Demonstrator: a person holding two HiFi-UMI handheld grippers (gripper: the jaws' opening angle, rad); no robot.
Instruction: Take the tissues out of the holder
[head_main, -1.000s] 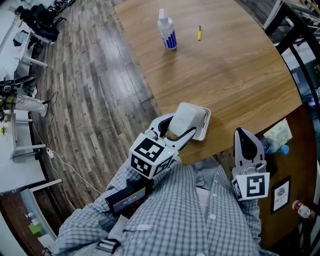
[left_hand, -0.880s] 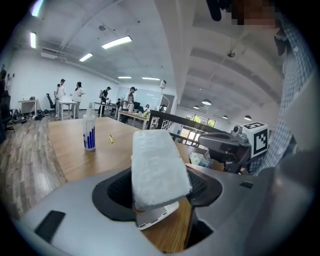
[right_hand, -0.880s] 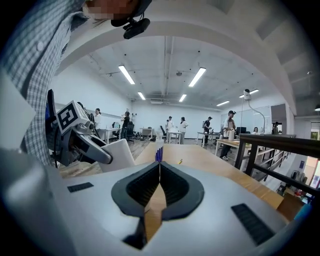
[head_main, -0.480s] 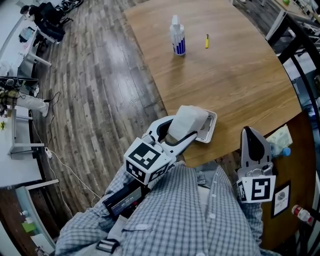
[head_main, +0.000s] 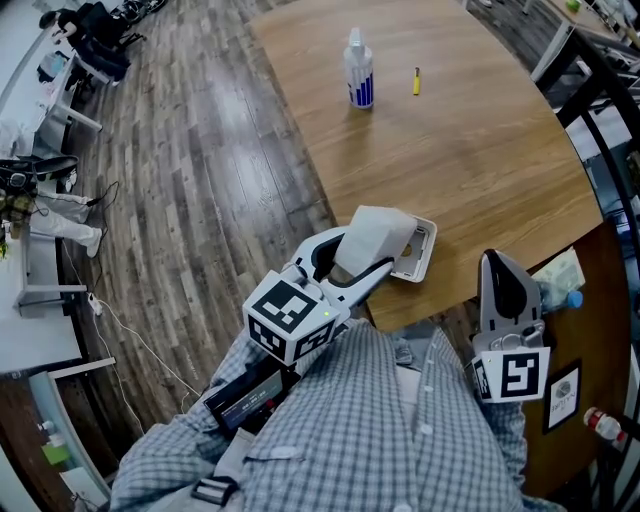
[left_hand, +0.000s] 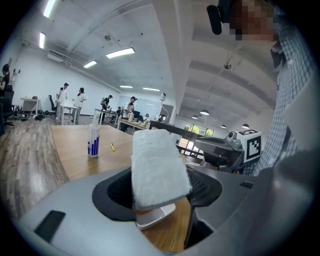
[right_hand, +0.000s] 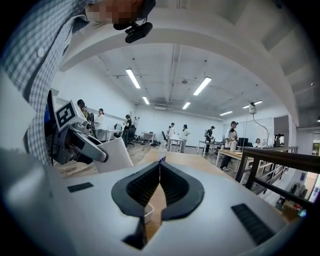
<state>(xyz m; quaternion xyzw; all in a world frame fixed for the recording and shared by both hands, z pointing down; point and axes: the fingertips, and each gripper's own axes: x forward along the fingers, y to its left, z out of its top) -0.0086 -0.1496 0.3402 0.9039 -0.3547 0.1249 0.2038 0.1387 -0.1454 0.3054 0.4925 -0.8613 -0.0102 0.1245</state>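
Bottle (head_main: 359, 70) and small yellow item (head_main: 416, 81) stand well beyond the holder (head_main: 420, 252).

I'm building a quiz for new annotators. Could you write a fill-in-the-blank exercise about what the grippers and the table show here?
1. The left gripper grips a white stack of ___.
2. The right gripper has its fingers ___, with nothing between them.
3. The bottle stands on the wooden ___.
4. Beside the bottle lies a small ___ object.

Missing words: tissues; shut; table; yellow.
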